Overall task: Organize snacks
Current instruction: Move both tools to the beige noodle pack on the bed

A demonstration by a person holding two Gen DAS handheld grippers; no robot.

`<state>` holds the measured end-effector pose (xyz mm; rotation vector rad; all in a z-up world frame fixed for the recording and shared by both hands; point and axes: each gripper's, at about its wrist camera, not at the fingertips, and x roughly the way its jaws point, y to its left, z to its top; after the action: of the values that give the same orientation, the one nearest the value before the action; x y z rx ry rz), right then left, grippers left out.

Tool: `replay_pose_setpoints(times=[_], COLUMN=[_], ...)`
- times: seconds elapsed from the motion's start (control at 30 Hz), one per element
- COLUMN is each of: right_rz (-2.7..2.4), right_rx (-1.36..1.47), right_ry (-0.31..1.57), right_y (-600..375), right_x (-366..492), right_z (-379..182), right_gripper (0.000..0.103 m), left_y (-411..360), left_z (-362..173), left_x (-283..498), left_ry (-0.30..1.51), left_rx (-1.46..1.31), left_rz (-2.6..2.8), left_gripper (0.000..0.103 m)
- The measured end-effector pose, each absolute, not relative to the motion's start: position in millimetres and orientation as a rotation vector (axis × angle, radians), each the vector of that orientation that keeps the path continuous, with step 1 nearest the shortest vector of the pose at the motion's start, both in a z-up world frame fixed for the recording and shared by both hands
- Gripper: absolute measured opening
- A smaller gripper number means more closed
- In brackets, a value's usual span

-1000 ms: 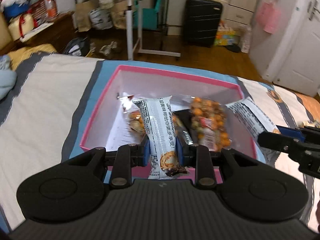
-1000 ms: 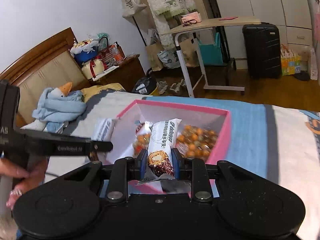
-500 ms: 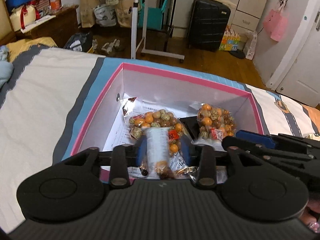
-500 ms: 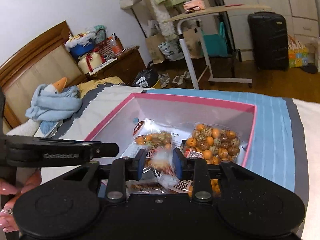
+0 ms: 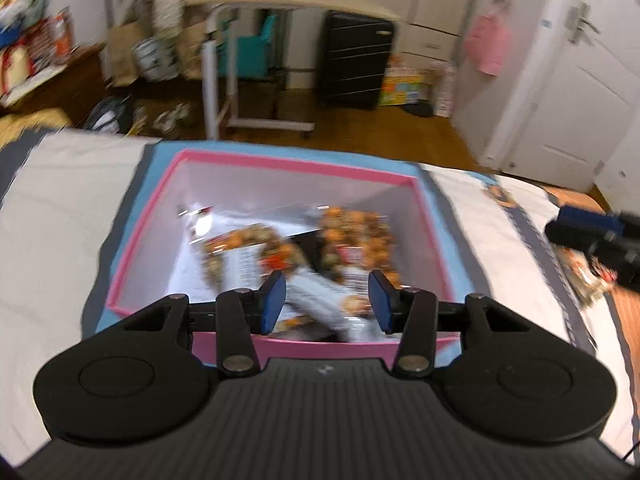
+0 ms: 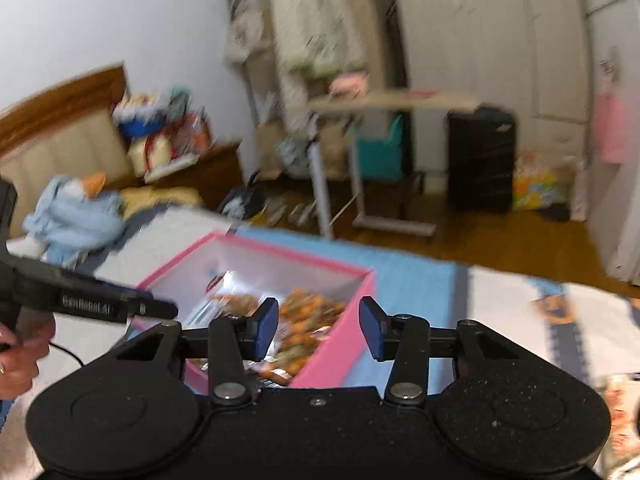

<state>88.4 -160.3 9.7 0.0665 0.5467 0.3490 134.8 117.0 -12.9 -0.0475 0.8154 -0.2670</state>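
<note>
Snack packets lie loose inside pink-rimmed box on the bed; one grey-white packet rests at box's near wall. Left tool over near rim, fingers apart, holding nothing. Right tool spread wide, empty, by box's right wall. Frames blurred.

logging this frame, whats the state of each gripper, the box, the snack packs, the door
left gripper: open, empty, above the box's near edge
right gripper: open, empty, above the box's near right corner
pink box: no lid on it, snacks inside
white snack pack: lying loose in the box under the left gripper
nut packs: lying in the box, blurred
door: shut
</note>
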Motion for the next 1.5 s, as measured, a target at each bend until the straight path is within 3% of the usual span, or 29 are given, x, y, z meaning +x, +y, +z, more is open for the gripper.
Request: replay_pose_setpoints(times=[0.27,0.67,0.77,0.9,0.97,1.0,1.23,1.5], right_rz=[0.136,-0.127,-0.179,-0.241,-0.275,-0.277,-0.264,-0.269], right_rx=[0.041,0.135,0.121,0.088,0.045,0.028,0.025,0.308], right_ry=[0.466,0.570,0.576,0.579,0.557,0.551,0.553,0.565], right_y=[-251.0,-342.7,-352.6,-366.8,-376.2,-381.3,-430.0,-494.8], right_x=[27.2,2.5,2.4,7.5,7.7,9.1,30.3,47.8], right_z=[18.8,-49.7,-68.6,-87.8,-94.7,-96.4,-106.8,-118.8], right_gripper=[0.059,0.064,0.075,0.078,0.093,0.095,0.095,0.096], left_y=[26.7,-118.4,-147.7,-182.1,-195.8,-203.5,-250.3,-286.8], left_z=[-7.2,-59.5,-73.8,-92.5,-100.5,-104.6,-122.5,-147.3], left_x=[123.5,161.7,172.1,180.3,182.2,183.3,193.8,203.7], left_ry=[0.763,0.870,0.900,0.929,0.938,0.942,0.958,0.956], left_rx=[0.022,0.012,-0.003,-0.014,-0.036,-0.048,-0.145,-0.151], left_rz=[-0.473,-0.715,-0.750,-0.773,-0.782,-0.792,-0.810,-0.758], left_gripper=[0.051,0.051,0.051,0.051,0.051,0.051,0.055,0.056])
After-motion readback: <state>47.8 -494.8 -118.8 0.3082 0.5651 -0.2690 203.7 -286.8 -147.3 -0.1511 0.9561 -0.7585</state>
